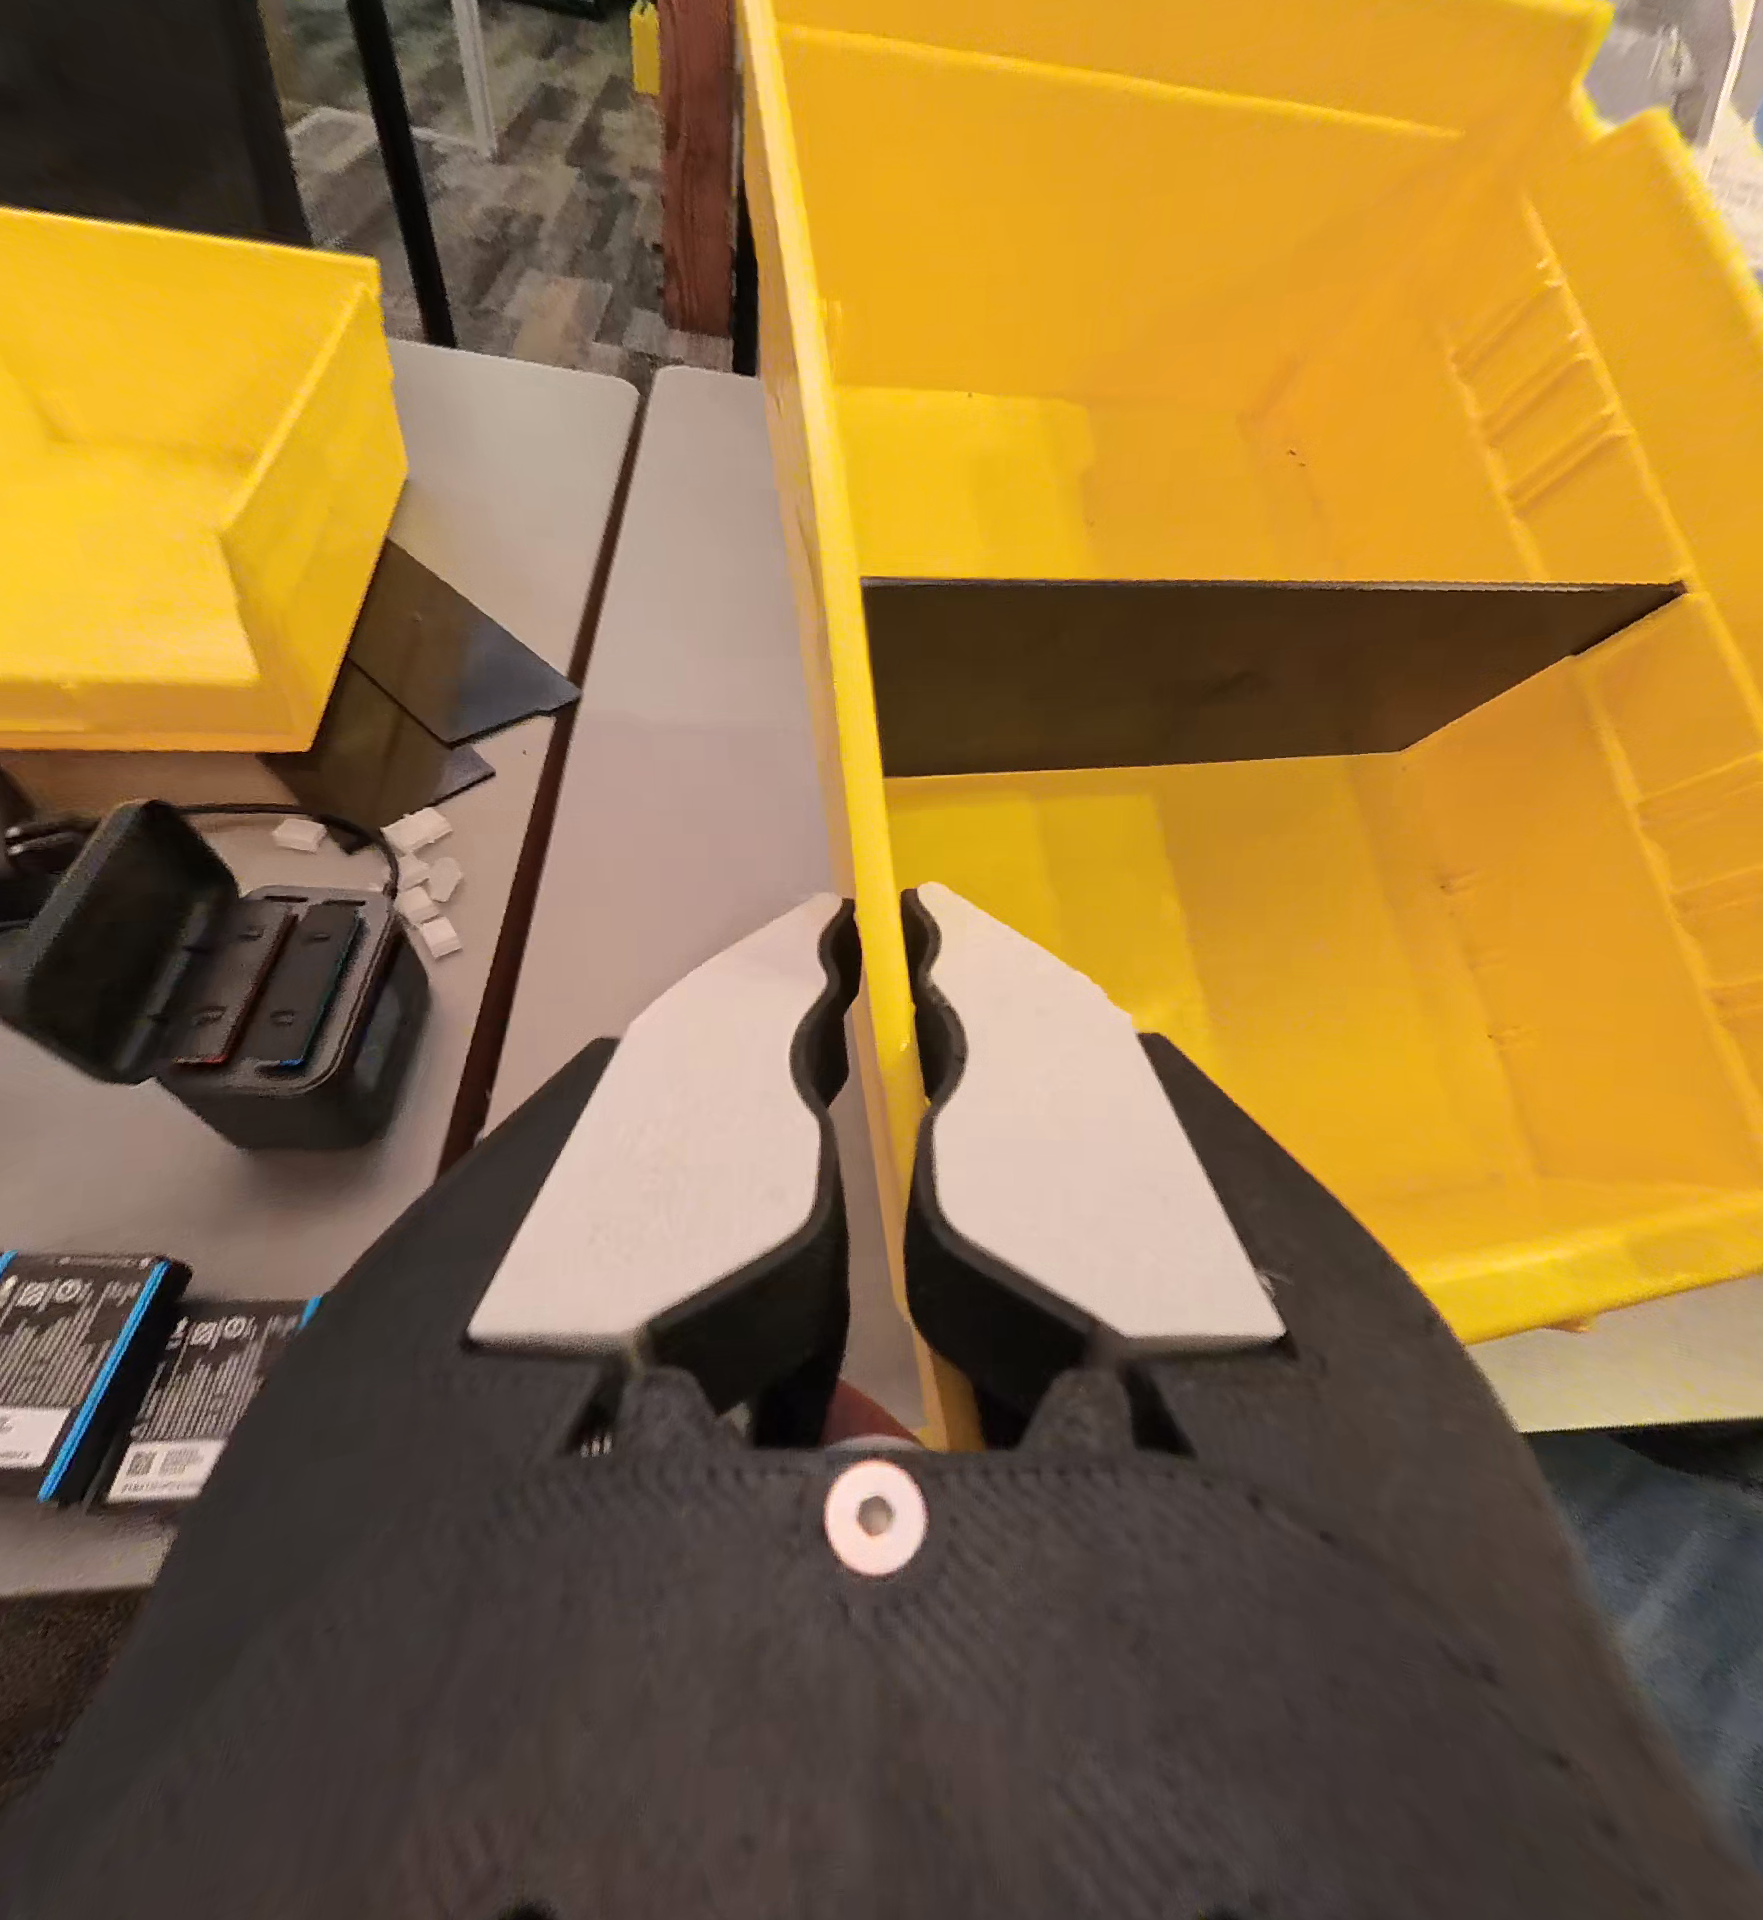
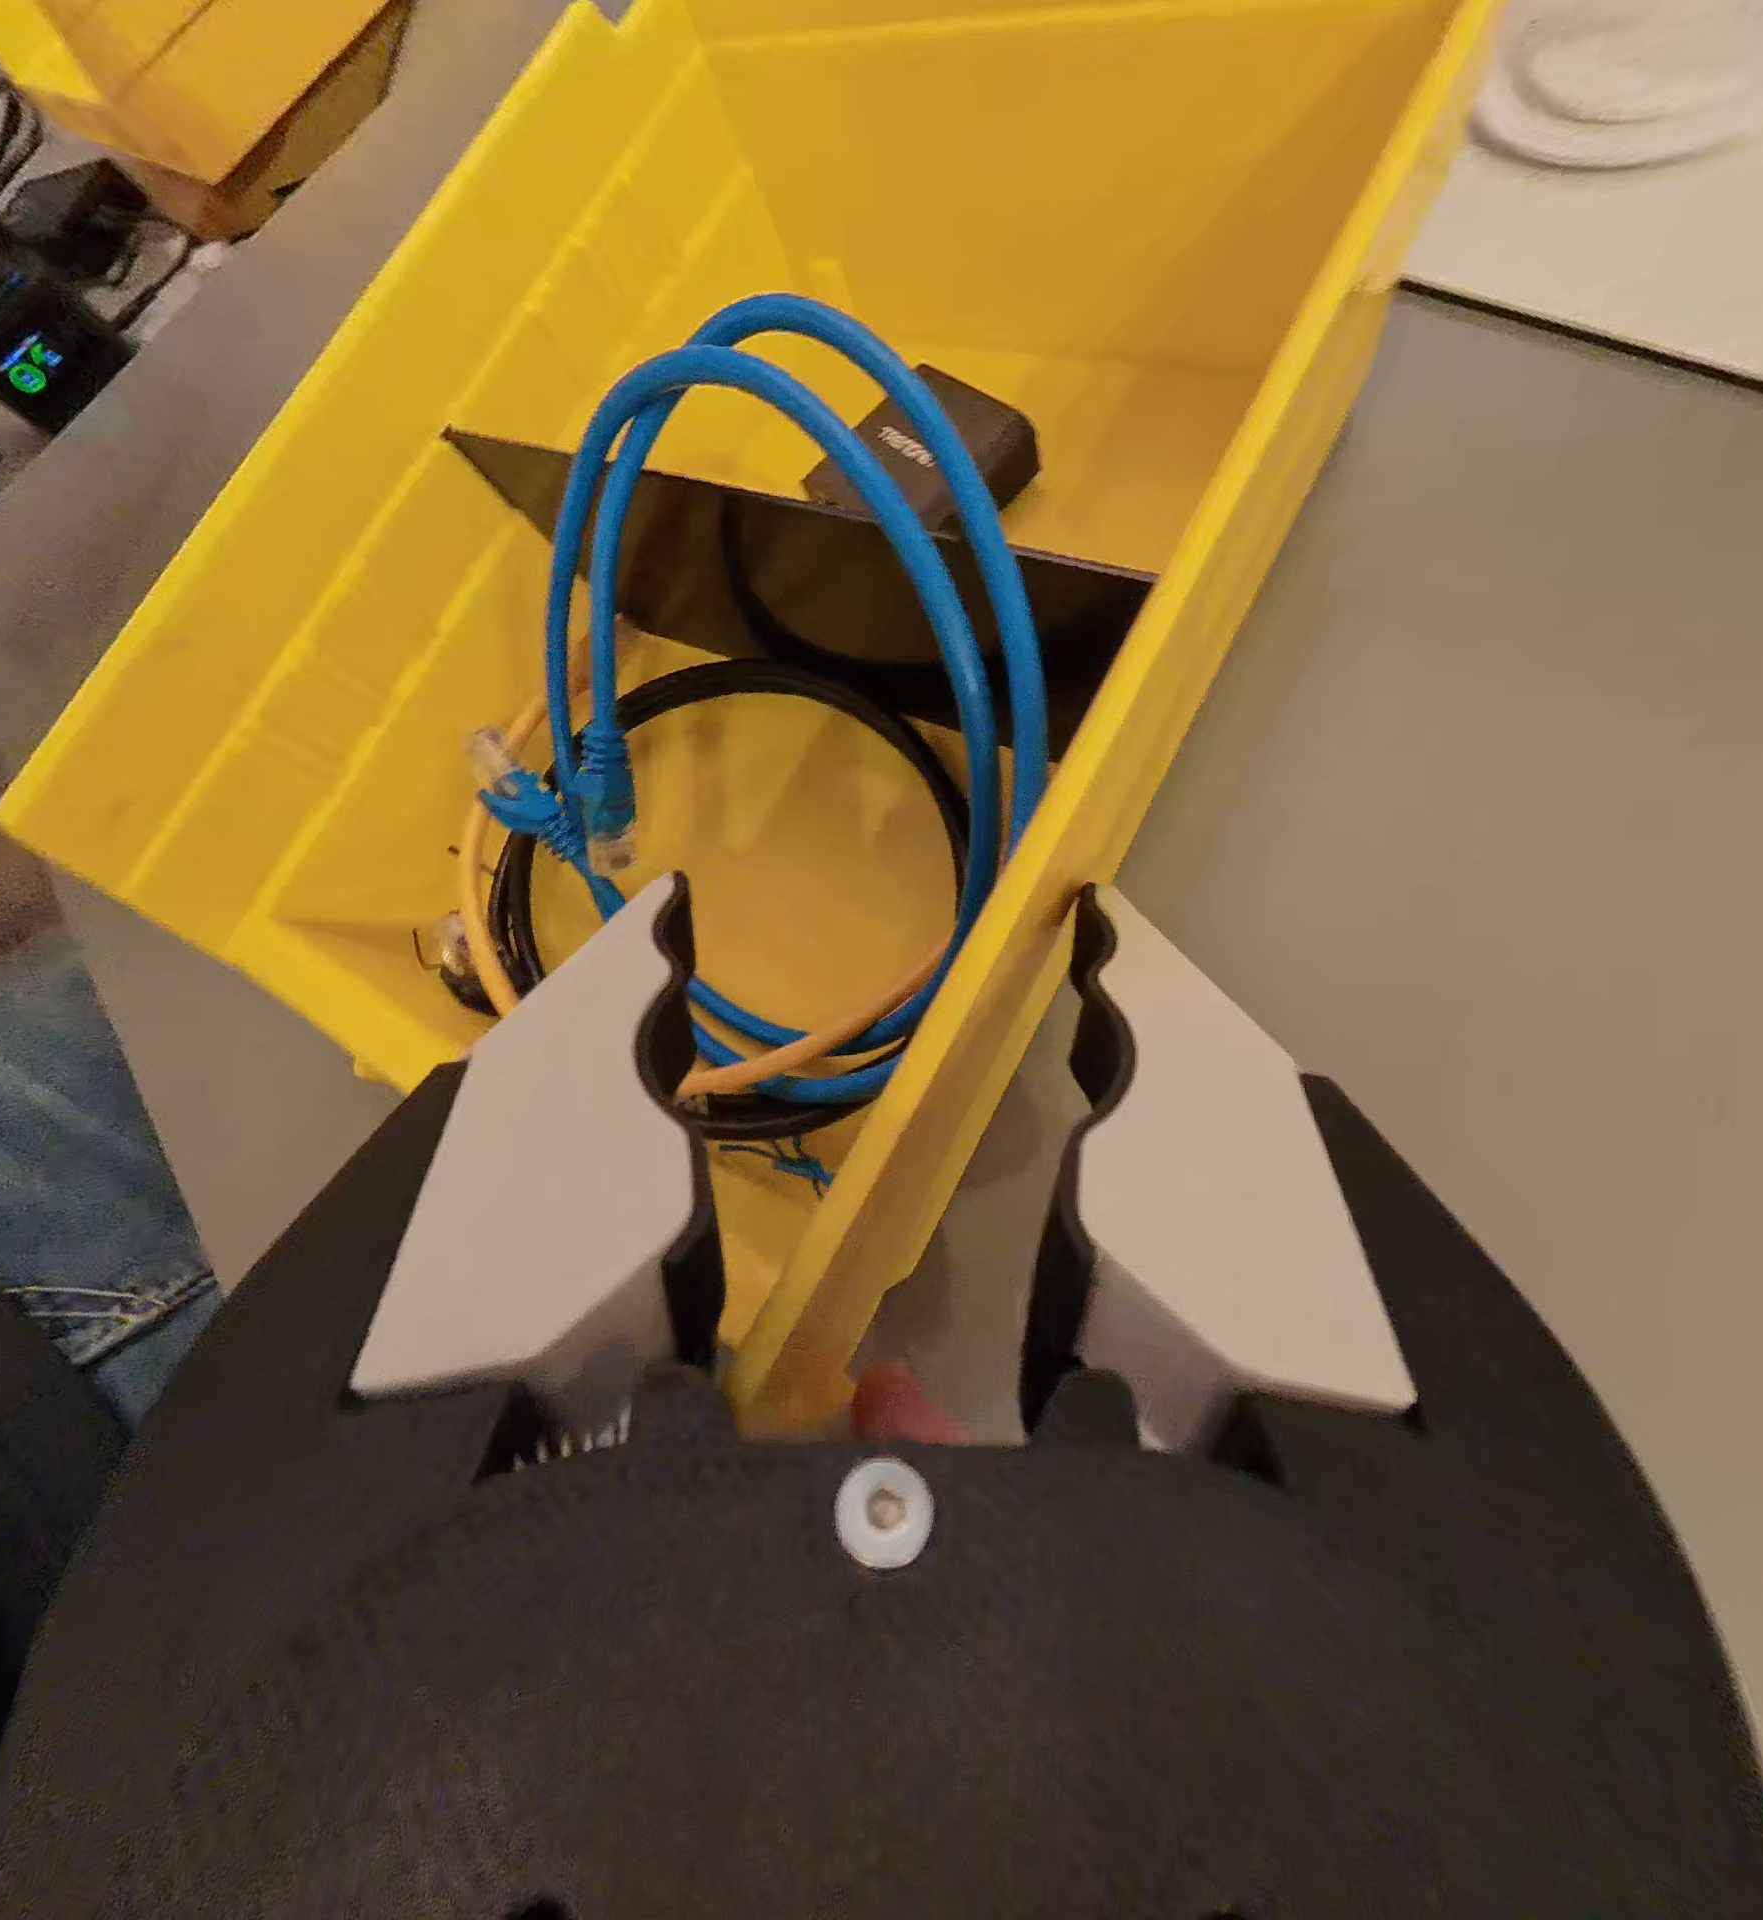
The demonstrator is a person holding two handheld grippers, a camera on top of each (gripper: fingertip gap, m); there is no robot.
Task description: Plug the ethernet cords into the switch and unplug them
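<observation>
The left gripper [image 1: 882, 914], matte black printed plastic with pale wedge fingers and wavy black pads, is pinched on the smooth left wall of a yellow plastic bin [image 1: 1479, 935]. The right gripper [image 2: 882, 899] stands apart, straddling the right wall of a yellow bin [image 2: 1220, 644] without clamping it. Inside that bin's near compartment lie glossy looped cords: blue ethernet cord [image 2: 991, 727], a thin yellow cord [image 2: 804, 1060] and a flat black cord [image 2: 856, 686], clear plugs toward the bin's left. Beyond a flat black divider [image 2: 1064, 592], the boxy black switch [image 2: 944, 442] sits in the far compartment.
</observation>
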